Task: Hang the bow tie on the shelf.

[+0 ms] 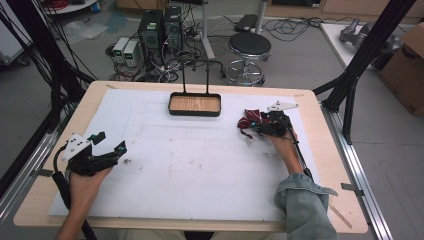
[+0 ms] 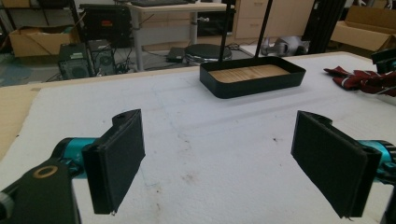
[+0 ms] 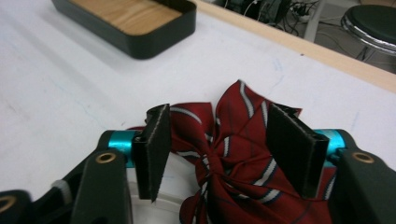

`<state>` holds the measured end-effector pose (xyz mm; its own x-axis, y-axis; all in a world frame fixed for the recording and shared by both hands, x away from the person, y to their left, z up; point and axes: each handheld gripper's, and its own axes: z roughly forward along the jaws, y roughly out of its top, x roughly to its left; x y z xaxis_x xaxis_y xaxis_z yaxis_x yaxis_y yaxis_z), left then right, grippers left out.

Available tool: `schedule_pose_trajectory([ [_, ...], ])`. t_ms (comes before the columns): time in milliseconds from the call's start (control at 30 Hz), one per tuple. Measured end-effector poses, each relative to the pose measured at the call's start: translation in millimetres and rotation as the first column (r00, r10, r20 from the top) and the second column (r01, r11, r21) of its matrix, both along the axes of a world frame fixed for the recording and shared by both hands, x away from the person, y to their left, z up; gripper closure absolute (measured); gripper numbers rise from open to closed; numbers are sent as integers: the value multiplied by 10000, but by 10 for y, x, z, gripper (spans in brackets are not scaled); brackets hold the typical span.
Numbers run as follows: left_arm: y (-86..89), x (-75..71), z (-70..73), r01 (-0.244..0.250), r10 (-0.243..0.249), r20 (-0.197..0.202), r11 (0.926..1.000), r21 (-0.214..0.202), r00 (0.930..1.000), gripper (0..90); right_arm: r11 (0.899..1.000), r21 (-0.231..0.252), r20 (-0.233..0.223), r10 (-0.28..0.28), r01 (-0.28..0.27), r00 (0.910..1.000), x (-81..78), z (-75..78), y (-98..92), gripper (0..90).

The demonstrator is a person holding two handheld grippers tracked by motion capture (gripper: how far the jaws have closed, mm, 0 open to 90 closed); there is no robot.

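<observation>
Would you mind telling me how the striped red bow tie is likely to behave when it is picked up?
The bow tie is creased cloth, so probably floppy and light. Its wings would likely sag around the knot. The right tongs straddle it, so its soft folds should compress rather than slip.

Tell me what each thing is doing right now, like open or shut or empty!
Red striped bow tie: lying on the white mat, between the right gripper's jaws, pads not pressing it.
Right gripper: half open around the bow tie.
Left gripper: wide open, nothing between its jaws.
Black tray: empty, wooden bottom showing.
White mat: flat, a bit stained.
</observation>
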<state>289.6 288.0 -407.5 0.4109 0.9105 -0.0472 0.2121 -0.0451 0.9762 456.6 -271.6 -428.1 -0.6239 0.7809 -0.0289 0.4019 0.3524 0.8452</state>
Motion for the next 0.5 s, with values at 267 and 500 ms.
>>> schedule_pose_trajectory([
  [267, 5, 3, -8, 2, -2, -12, 10000, -24, 10000, 176, 9949, -976, -666, 203, -268, 9976, 62, -128, 61, 518],
  [500, 10, 3, -8, -4, 4, -46, 10000, 11, 10000, 176, 9878, -1522, -960, 191, -337, 9952, 76, -167, 68, 704],
])
